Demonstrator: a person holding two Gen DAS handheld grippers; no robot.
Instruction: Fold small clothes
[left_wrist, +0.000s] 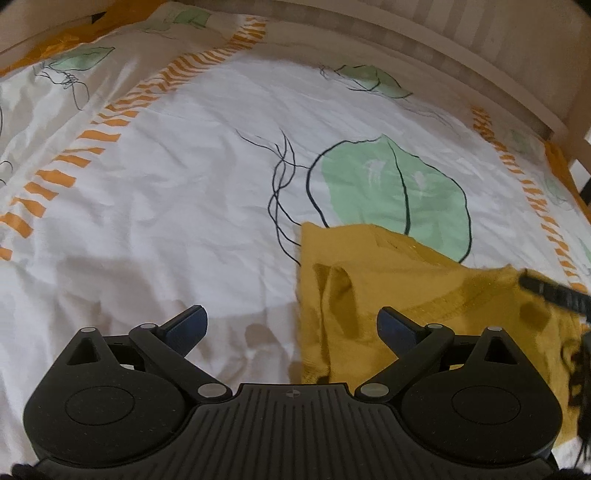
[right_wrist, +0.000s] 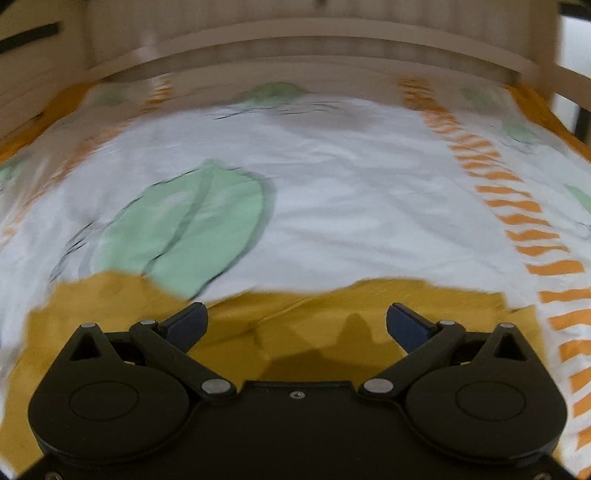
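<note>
A small mustard-yellow garment (left_wrist: 388, 280) lies on the bed sheet (left_wrist: 184, 206), at the lower right of the left wrist view. My left gripper (left_wrist: 291, 328) is open, hovering over the garment's left edge with nothing between its fingers. In the right wrist view the same garment (right_wrist: 295, 321) spreads across the bottom, blurred by motion. My right gripper (right_wrist: 297, 325) is open above it, holding nothing. The other gripper's black finger (left_wrist: 554, 291) shows at the right edge of the left wrist view, over the garment.
The sheet is white with green leaf prints (left_wrist: 395, 192) and orange striped bands (right_wrist: 532, 229). A pale wooden bed rail (left_wrist: 443, 48) runs along the far side, also the wooden rail (right_wrist: 295, 40) in the right wrist view. Bare sheet lies left of the garment.
</note>
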